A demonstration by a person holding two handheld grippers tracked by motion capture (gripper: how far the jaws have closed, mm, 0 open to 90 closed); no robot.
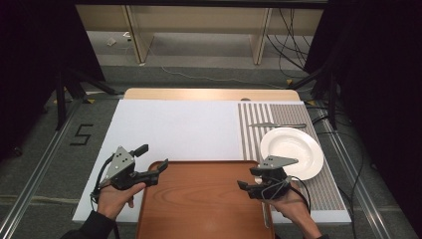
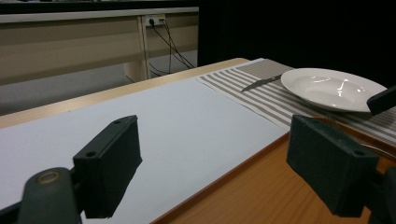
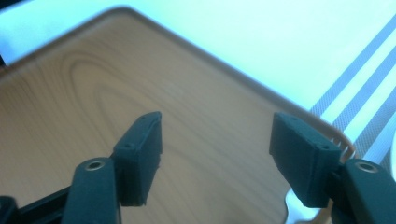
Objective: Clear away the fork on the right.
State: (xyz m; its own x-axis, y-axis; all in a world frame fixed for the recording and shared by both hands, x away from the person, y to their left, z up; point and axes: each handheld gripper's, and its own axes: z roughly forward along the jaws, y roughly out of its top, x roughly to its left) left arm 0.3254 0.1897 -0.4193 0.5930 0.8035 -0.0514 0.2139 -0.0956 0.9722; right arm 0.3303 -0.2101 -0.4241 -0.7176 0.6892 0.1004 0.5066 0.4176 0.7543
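Squarely at six o'clock on the table, a wooden tray (image 1: pixel 199 199) sits between two hand-held grippers, its far edge lying across the white board (image 1: pixel 174 129) and its near part running out of the high view. Left gripper (image 1: pixel 160 169) hovers at the tray's far-left corner, about nine o'clock from the tray's middle, jaws spread wide and gripping nothing; right gripper (image 1: pixel 244 185) hangs over the right side at three o'clock, jaws likewise parted and empty, as the right gripper view confirms over bare wood grain.

Reddish-brown, with rounded corners and a thin raised lip, the tray looks smooth and lightly glossy. It is probably rigid and fairly light but broad, so a one-sided lift would likely tip it. Best purchase appears to be the raised rim, one gripper on each opposite side, pinched firmly since the finish may be slick.

At one o'clock, a white plate (image 1: pixel 293 149) rests on a striped mat (image 1: pixel 254 134), a knife (image 1: pixel 276 125) just beyond it.
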